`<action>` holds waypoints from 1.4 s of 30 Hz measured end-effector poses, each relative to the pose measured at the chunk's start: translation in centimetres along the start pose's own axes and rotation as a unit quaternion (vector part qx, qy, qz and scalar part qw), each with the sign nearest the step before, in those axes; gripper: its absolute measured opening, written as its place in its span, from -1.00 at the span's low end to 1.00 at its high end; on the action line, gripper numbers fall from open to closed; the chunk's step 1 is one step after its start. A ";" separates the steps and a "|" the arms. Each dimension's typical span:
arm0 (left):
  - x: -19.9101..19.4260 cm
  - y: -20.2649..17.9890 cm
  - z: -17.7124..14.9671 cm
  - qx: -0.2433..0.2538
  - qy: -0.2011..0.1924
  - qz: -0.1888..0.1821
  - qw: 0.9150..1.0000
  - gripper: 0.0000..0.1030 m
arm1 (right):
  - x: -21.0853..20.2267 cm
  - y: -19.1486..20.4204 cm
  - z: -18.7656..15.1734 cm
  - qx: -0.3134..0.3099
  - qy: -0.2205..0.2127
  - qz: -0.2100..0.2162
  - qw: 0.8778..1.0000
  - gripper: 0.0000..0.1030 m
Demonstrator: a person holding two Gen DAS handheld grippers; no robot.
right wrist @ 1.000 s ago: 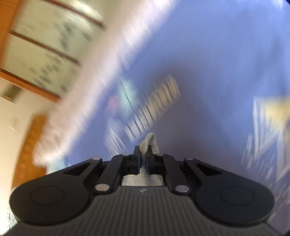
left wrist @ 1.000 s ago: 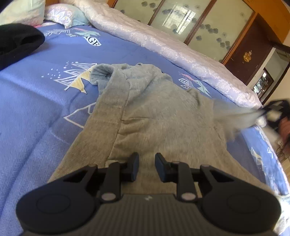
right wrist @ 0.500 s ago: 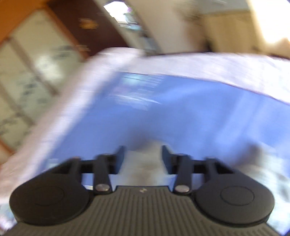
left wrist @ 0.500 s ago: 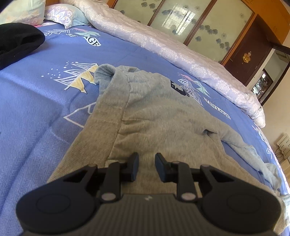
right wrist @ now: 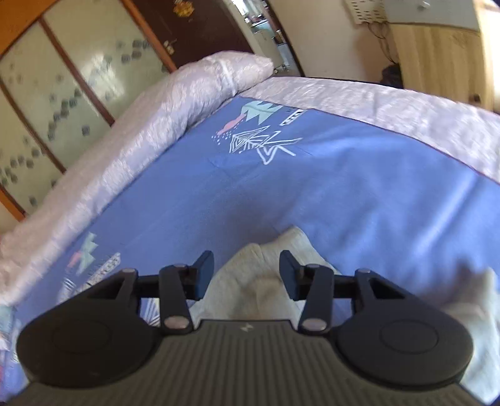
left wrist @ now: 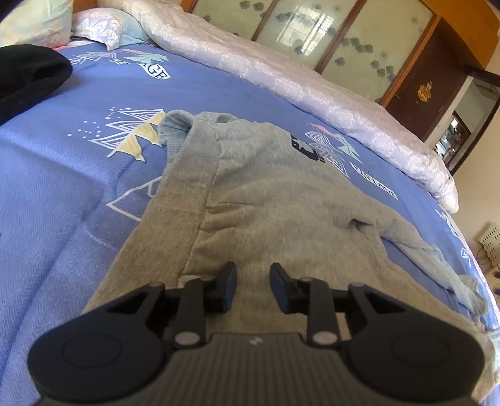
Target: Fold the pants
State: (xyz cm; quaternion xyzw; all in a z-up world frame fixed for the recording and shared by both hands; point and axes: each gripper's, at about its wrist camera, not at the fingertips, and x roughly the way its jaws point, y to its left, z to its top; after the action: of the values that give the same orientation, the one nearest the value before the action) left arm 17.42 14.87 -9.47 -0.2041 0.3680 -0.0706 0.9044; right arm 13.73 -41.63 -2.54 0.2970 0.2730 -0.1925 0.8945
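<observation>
Grey sweatpants (left wrist: 265,193) lie spread on the blue bedsheet (left wrist: 62,193), waistband end toward the left gripper, one leg trailing to the right (left wrist: 437,259). My left gripper (left wrist: 252,285) is open and empty, hovering just above the waist area of the pants. In the right wrist view a pale grey leg end (right wrist: 265,281) lies on the sheet below my right gripper (right wrist: 247,274), which is open with the cloth lying between and under its jaws, not pinched.
A black garment (left wrist: 28,78) lies at the far left of the bed. A white quilt (left wrist: 281,71) runs along the far side, pillows (left wrist: 103,25) at the head. A wooden wardrobe (left wrist: 343,37) stands behind. The quilt also shows in the right wrist view (right wrist: 156,125).
My right gripper was shut on the leg end and swinging fast; it has opened and let the cloth down onto the sheet. The leg now lies flat at the right. The left gripper stayed put.
</observation>
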 end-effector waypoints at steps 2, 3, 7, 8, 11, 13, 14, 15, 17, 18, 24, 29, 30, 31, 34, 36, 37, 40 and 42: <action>-0.5 -0.6 0.5 -0.008 0.014 0.001 1.000 -0.26 | 2.4 0.3 0.8 -0.020 0.023 -0.010 0.999 -0.05; -1.0 -1.1 0.8 -0.009 0.009 -0.006 1.000 -0.25 | 2.9 0.3 0.7 -0.031 0.035 -0.011 0.999 -0.05; -1.5 -5.1 1.7 0.054 -0.022 -0.021 0.998 -0.09 | 5.9 1.5 -0.1 -0.056 0.105 0.003 0.993 -0.04; -0.8 -6.1 1.7 0.070 -0.018 -0.024 0.997 -0.07 | 6.7 1.9 -0.6 -0.061 0.117 -0.002 0.991 -0.06; 2.7 -8.0 1.1 0.104 0.014 -0.015 0.994 -0.10 | 8.1 2.7 -1.6 -0.087 0.114 -0.044 0.989 -0.74; 4.6 -7.8 0.4 0.098 0.035 -0.006 0.995 -0.15 | 8.1 2.9 -0.8 -0.083 0.096 -0.036 0.991 -0.83; 4.5 -7.7 0.3 0.099 0.023 -0.009 0.995 -0.12 | 7.9 3.0 0.0 -0.080 0.079 -0.035 0.993 -0.84; 4.3 -7.5 0.4 0.096 0.020 -0.015 0.995 -0.11 | 7.8 3.1 1.2 -0.073 0.055 -0.033 0.995 -0.84; 4.3 -6.6 0.3 0.080 0.018 -0.021 0.996 -0.12 | 7.7 3.0 4.3 -0.038 0.004 -0.022 0.999 -0.84; 4.3 -6.2 0.3 0.068 0.016 -0.028 0.997 -0.12 | 7.7 2.9 5.7 -0.019 -0.023 -0.022 0.999 -0.84; 4.7 -7.7 -0.2 0.111 0.009 0.000 0.994 0.02 | 12.3 3.0 8.3 0.024 -0.023 -0.049 0.998 -0.43; 4.8 -8.0 -0.1 0.116 0.010 -0.003 0.993 0.08 | 9.9 0.1 6.5 0.031 -0.044 -0.021 0.998 -0.43; 4.8 -8.0 -0.1 0.114 0.011 -0.004 0.993 0.08 | 9.3 -0.7 6.2 0.040 -0.044 -0.022 0.998 -0.43; 4.7 -8.0 -0.2 0.114 0.010 -0.005 0.993 0.08 | 8.8 -1.7 5.9 0.051 -0.039 -0.026 0.998 -0.43; 4.7 -8.1 -0.3 0.116 0.010 -0.003 0.993 0.08 | 8.0 -4.5 5.1 0.087 -0.018 -0.032 0.996 -0.43; 4.7 -8.2 -0.2 0.116 0.010 -0.002 0.993 0.08 | 7.7 -5.7 4.5 0.113 -0.008 -0.033 0.993 -0.43; 4.8 -8.1 -0.2 0.117 0.010 -0.002 0.993 0.08 | 7.7 -6.0 4.2 0.127 -0.002 -0.030 0.991 -0.43; 4.9 -8.4 -0.3 0.124 0.010 0.003 0.992 0.08 | 8.8 -5.7 4.0 0.148 0.007 -0.020 0.989 -0.40; 5.0 -8.5 -0.4 0.129 0.010 0.007 0.992 0.10 | 10.1 -4.9 4.2 0.148 0.009 -0.010 0.989 -0.36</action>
State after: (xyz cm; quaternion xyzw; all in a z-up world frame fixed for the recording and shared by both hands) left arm 20.92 5.67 -9.28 -0.0823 0.3666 -0.1133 0.9198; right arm 20.61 -49.84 -7.88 0.4252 0.2526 -0.2366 0.8363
